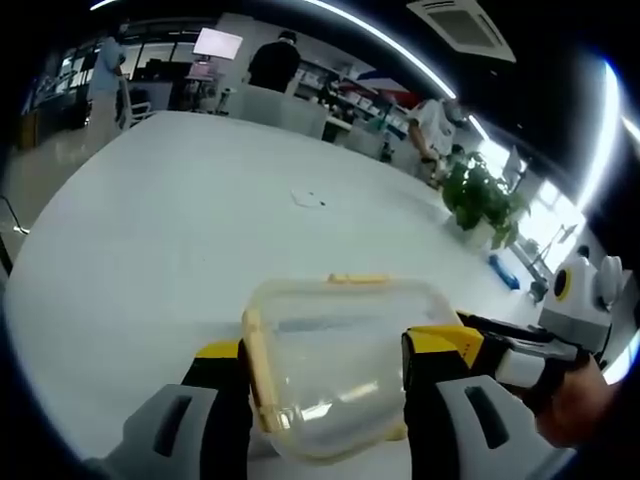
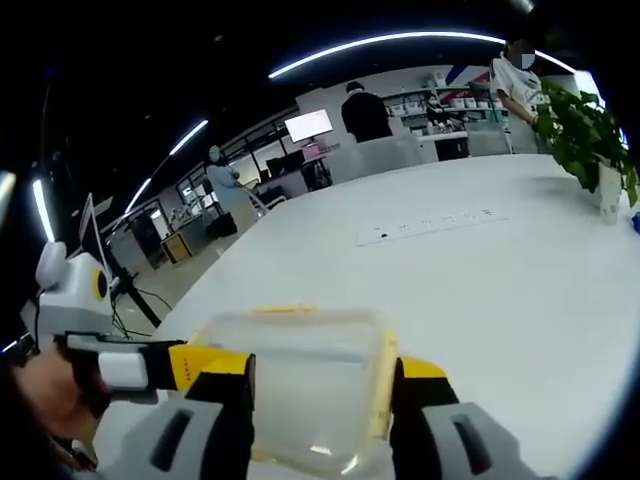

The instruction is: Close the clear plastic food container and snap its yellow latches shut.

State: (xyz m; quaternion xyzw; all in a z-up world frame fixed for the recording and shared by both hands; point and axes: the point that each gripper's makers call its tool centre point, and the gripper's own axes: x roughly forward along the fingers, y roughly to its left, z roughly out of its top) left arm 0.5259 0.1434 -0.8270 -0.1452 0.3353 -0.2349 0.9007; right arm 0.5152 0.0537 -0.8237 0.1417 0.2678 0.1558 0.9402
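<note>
In the left gripper view, the container (image 1: 335,365) sat near the desk's (image 1: 170,230) near edge, lid on, the left gripper (image 1: 330,400) with its fingers pressed against both sides. In the right gripper view, the right gripper (image 2: 320,410) clamped it likewise; whether the latches (image 2: 380,385) had snapped was unclear, so latching probably remained.

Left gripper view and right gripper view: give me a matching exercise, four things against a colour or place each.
Things:
1. container
2. potted plant
3. table
4. wall screen

Descriptions:
A. white, broad surface
B. clear with yellow latches, between the jaws
C. green, at the table's far edge
D. lit, in the background behind a standing person

Pairs: 1-B, 2-C, 3-A, 4-D
</note>
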